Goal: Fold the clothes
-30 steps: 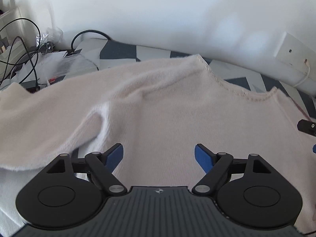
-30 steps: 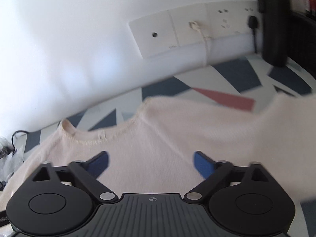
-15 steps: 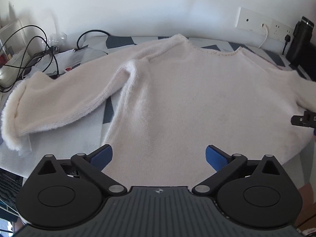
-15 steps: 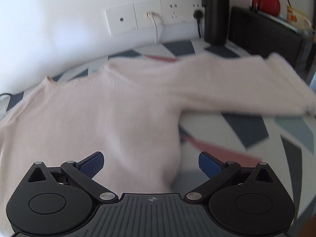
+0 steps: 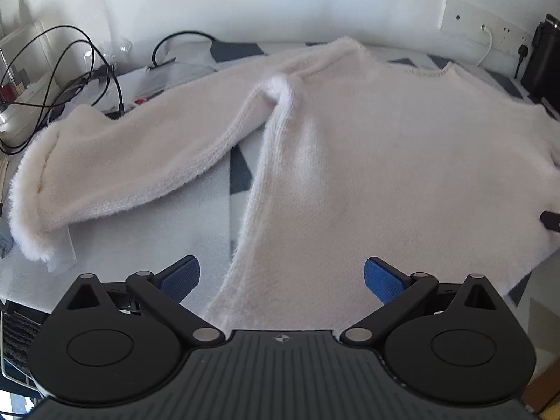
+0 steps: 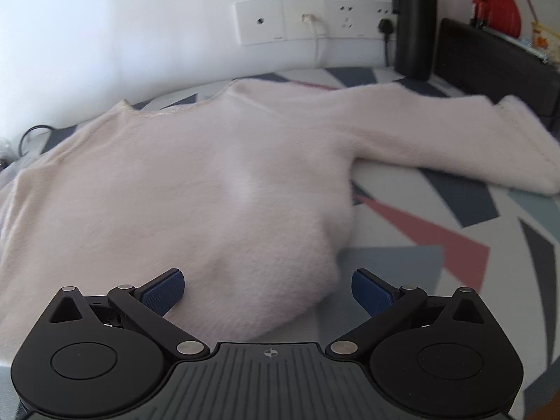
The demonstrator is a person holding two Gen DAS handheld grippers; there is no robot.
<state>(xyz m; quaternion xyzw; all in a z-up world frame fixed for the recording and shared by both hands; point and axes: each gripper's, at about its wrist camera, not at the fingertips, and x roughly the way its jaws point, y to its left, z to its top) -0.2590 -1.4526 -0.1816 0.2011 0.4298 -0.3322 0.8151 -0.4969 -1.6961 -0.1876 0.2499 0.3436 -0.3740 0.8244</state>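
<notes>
Sweater, left wrist view: cream fluffy knit sweater (image 5: pixel 367 161) lies spread flat, neckline toward the wall, on a table covered by a grey, white and dark geometric-print cloth (image 5: pixel 238 171).
Left sleeve: sleeve (image 5: pixel 133 154) stretches out to the left, its cuff at the table's left edge, with a raised fold of fabric at the armpit.
Left gripper: left gripper (image 5: pixel 281 276) hangs above the sweater's hem, blue pads spread wide, nothing between them pressed or held; the hem's left corner shows in the gap below.
Left clutter: black cables (image 5: pixel 70 80) and papers lie beyond the sleeve, near the wall.
Sweater, right wrist view: the same sweater (image 6: pixel 182 182) fills the frame's left and middle, its lower right corner bunched into a soft hump.
Right sleeve: sleeve (image 6: pixel 448 140) runs out to the right across the patterned cloth (image 6: pixel 437 231).
Right gripper: right gripper (image 6: pixel 267 285) has its blue pads set wide apart, either side of the humped corner; neither pad presses the fabric.
Backdrop: white wall sockets (image 6: pixel 308 21) with plugs in them, a black flask (image 6: pixel 414 21) beside them, a red vase (image 6: pixel 498 7) further right.
</notes>
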